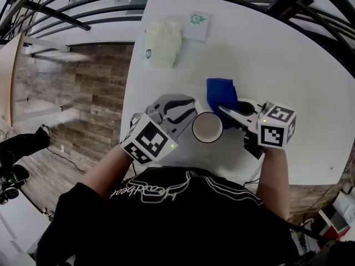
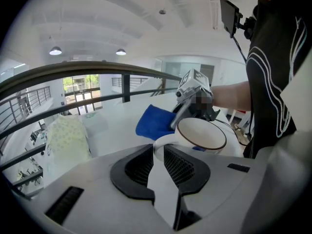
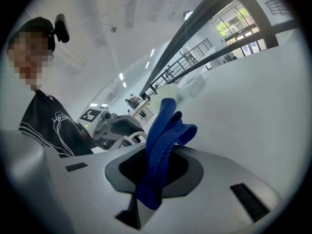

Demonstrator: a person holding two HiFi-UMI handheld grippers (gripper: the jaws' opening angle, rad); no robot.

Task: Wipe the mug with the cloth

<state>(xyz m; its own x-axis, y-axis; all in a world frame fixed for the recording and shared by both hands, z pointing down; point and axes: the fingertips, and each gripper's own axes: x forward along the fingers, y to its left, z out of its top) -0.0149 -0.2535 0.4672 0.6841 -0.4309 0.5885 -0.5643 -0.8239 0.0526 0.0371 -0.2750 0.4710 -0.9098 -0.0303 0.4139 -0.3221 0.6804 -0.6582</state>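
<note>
Between the two grippers, near the table's front edge: the mug (image 1: 207, 127) is sitting with its mouth facing up at the head camera. It is white with a dark line round the rim.
Mug base: no view is showing whether it is resting on the table or lifted just clear.
Mug handling: it is looking like glazed ceramic, so probably stiff, fairly heavy, slick on the wall and breakable if dropped. The handle is looking like the surest place to grip.
Left gripper (image 2: 160, 155): its jaws are pressing together on the mug's handle, and the white loop is running between the ribbed pads.
Cloth (image 1: 222, 95): blue, soft and limp, it is folding over itself just beyond the mug. It will probably bunch rather than slide, so a pinch on a thick fold is suiting it.
Right gripper (image 3: 156, 174): its jaws are pinching a doubled fold of the cloth, and the loose end is standing up past the tips.
Cloth to mug: they are lying just beside each other. Actual contact is not clear.
Table (image 1: 288, 65): white and smooth.
Far side: a pale packet (image 1: 162, 44) and a small card (image 1: 196, 24) are lying well apart from the work.
</note>
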